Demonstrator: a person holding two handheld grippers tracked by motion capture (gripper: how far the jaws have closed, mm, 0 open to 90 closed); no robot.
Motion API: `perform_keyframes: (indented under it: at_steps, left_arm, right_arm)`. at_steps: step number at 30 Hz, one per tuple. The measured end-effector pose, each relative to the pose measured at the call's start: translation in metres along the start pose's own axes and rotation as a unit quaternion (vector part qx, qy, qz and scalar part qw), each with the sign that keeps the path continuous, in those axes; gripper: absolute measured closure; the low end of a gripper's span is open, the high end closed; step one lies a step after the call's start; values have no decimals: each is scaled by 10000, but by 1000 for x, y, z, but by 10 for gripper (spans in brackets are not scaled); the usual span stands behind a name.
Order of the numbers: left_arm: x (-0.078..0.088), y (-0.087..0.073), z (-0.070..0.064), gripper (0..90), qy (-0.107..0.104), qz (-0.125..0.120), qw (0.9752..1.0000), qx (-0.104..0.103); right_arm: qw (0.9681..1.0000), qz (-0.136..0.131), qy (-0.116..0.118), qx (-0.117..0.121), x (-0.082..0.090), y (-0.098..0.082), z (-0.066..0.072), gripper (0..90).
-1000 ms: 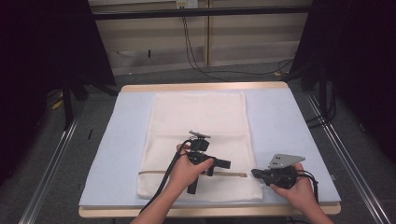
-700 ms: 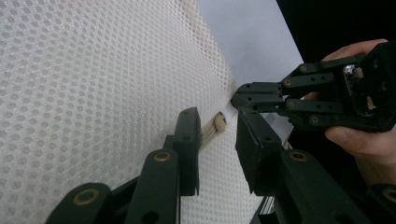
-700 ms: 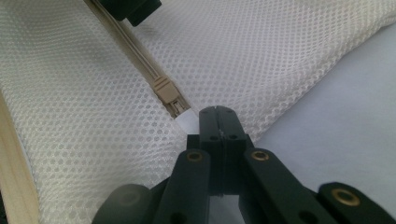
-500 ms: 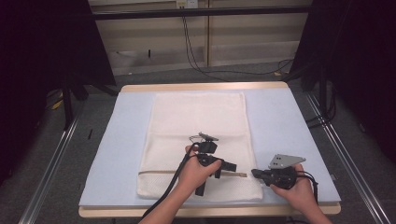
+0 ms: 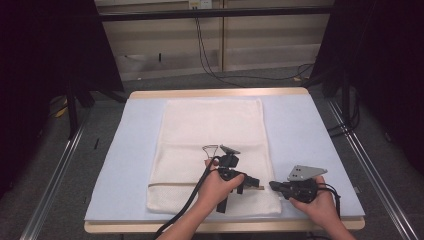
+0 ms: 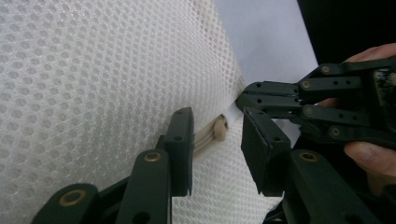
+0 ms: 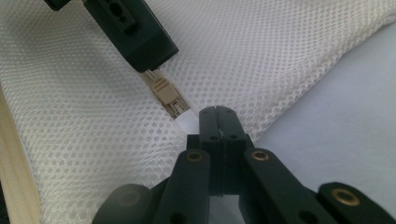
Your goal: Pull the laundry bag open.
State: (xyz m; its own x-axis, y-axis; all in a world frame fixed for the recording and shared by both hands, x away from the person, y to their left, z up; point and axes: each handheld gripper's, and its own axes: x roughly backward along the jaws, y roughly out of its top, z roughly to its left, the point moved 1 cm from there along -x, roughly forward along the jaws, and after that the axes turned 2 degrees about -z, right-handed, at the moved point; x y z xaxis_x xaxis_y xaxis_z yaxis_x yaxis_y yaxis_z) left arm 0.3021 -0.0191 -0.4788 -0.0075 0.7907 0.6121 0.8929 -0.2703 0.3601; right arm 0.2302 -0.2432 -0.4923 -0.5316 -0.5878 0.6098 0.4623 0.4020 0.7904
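A white mesh laundry bag (image 5: 212,155) lies flat on a pale blue mat (image 5: 310,135) covering a table, with its zipper running left to right across the near end.

Nearest, at the bag's near right corner, the right gripper (image 5: 272,185) has its jaws pressed together on a small white tab (image 7: 188,122) at the right end of the zipper, holding that end of the bag down.

Just to its left, the left gripper (image 5: 252,183) points toward the same spot. Its jaws are spread and stand on either side of the beige zipper slider (image 6: 218,129), which sits close to the pinched tab. The pads do not appear to press on it yet.

Judged from this, the anchoring grip is done and the left gripper is lined up on the slider. Closing on it and drawing it left along the zipper remain. Whether the zipper is shut or parted cannot be told.

Farther off, the rest of the bag stretches smooth toward the far edge of the table.
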Motion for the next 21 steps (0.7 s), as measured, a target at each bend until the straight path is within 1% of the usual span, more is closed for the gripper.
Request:
perform_keyframes:
  at_steps: [3, 4, 6, 7, 8, 9, 12, 13, 14, 15, 16, 17, 21]
  left_arm:
    - [-1, 0, 0, 646, 37, -10, 10000, -35]
    - [-1, 0, -1, 643, 6, 7, 10000, 6]
    - [-3, -1, -2, 647, 30, 7, 10000, 15]
    - [-5, -2, -3, 653, -5, 70, 9999, 76]
    - [-6, -2, -4, 653, -4, 127, 9999, 61]
    - [-8, -3, -6, 660, 18, 95, 9999, 65]
    - [-10, -3, -5, 672, 38, 80, 9999, 99]
    - [-11, -3, -5, 681, 86, 68, 9999, 99]
    - [-14, -4, -5, 691, 73, 18, 9999, 116]
    - [-16, -5, -5, 695, 3, -4, 9999, 127]
    - [-16, -5, -5, 695, 3, -4, 9999, 127]
    - [-17, -5, -6, 699, 51, 4, 9999, 130]
    - [-20, -6, -5, 767, 100, -14, 9999, 92]
  right_arm:
    - [10000, -3, -7, 8, 0, 0, 0, 900]
    - [10000, -4, -6, 10, 0, 0, 0, 900]
    - [10000, 8, -22, 8, 0, 0, 0, 900]
    - [10000, 9, -22, 7, 0, 0, 0, 900]
    - [10000, 9, -22, 7, 0, 0, 0, 900]
    - [10000, 7, -25, 2, 0, 0, 1, 900]
    - [10000, 6, -31, 13, 0, 0, 1, 900]
    - [10000, 10, -33, 12, 0, 0, 1, 900]
    - [10000, 11, -36, 15, 0, 0, 1, 900]
    - [10000, 11, -35, 17, 0, 0, 1, 900]
    - [10000, 11, -34, 17, 0, 0, 1, 900]
    - [10000, 11, -34, 14, 0, 0, 1, 900]
    - [10000, 9, -21, 9, 0, 0, 1, 900]
